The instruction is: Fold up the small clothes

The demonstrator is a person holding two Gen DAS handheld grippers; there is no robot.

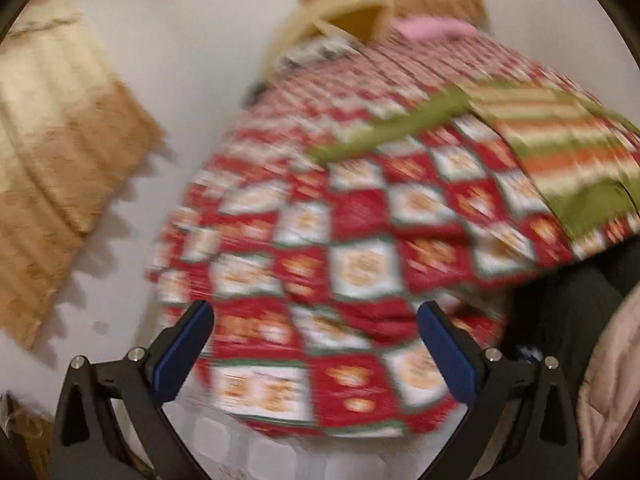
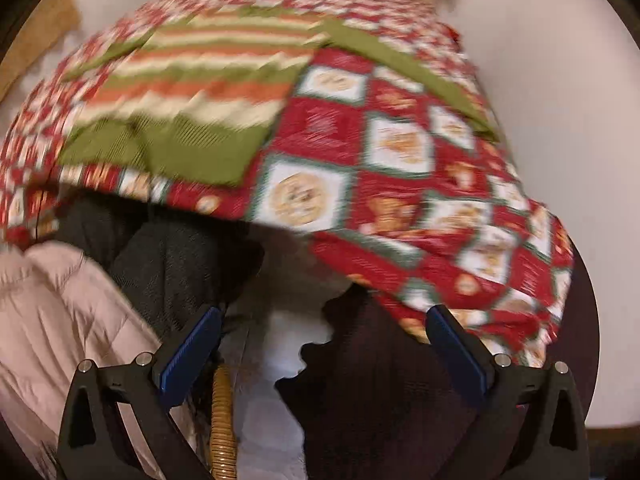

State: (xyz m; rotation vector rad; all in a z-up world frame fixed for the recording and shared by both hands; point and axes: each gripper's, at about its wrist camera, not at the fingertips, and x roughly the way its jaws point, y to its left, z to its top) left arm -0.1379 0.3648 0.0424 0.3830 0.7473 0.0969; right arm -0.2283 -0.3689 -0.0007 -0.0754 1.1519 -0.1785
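Note:
A small striped garment [image 1: 560, 148] in green, cream and orange lies flat on the table's red-and-white checked cloth [image 1: 352, 248]. In the left wrist view it is at the upper right, far beyond my left gripper [image 1: 314, 340], which is open over the cloth's near edge with nothing between its fingers. In the right wrist view the striped garment [image 2: 192, 92] lies at the upper left with one green sleeve stretched to the right. My right gripper [image 2: 322, 344] is open below the table edge, holding nothing. Both views are motion-blurred.
A pink item [image 1: 432, 26] lies at the table's far edge by a wooden chair [image 1: 344, 12]. Tan rugs [image 1: 68, 168] cover the white floor at left. A person's dark trousers [image 2: 172, 264] and pale quilted coat [image 2: 60, 320] are near; a wicker handle [image 2: 222, 420] stands below.

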